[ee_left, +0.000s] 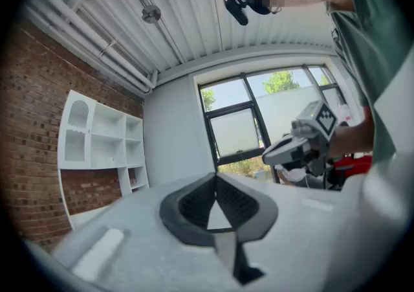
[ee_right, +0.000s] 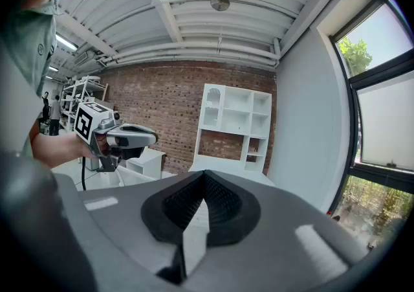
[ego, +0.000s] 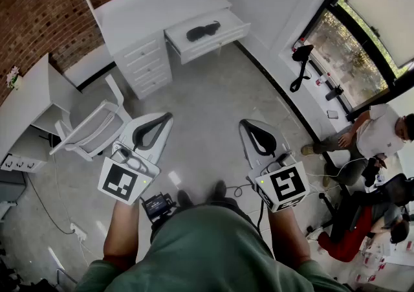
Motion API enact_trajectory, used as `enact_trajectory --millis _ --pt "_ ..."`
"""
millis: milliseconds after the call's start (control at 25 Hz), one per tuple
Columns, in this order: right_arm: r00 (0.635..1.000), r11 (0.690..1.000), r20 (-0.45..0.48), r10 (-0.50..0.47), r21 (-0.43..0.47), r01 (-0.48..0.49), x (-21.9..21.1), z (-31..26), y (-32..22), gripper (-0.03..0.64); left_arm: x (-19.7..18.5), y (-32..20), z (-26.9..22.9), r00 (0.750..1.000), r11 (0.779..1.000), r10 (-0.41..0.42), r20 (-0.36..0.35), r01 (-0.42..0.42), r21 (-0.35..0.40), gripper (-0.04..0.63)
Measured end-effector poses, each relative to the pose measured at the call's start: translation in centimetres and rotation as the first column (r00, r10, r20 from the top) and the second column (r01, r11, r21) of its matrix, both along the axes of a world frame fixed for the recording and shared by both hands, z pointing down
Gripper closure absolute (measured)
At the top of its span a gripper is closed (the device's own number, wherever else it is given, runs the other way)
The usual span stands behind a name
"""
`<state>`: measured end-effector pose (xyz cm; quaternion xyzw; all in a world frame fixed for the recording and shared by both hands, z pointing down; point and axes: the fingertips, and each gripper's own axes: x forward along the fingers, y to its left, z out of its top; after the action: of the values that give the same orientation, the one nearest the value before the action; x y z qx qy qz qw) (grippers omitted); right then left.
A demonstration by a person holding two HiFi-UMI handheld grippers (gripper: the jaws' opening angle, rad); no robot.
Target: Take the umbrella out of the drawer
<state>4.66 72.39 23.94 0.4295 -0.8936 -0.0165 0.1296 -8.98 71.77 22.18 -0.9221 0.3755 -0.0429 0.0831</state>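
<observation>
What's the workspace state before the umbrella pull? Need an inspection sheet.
Surface: white desk on grey floor.
Job's things: black umbrella lies in the open drawer, untouched.
Clutter: white chair left of the way to the desk.
Grippers: left gripper and right gripper both shut, empty, well short of the drawer.
Cables: cable runs over the floor to a power strip, far left.
Surroundings: brick wall, window, people seated at right.
</observation>
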Motion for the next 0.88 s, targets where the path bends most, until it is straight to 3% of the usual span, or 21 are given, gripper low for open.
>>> enact_trajectory --millis 880 --pt "0.997 0.998 0.044 0.061 0.005 -0.062 -4.1 -0.3 -0.7 0.611 -4.7 -1.3 0.0 0.999 0.999 0.049 -0.023 -0.049 0.022 0.592"
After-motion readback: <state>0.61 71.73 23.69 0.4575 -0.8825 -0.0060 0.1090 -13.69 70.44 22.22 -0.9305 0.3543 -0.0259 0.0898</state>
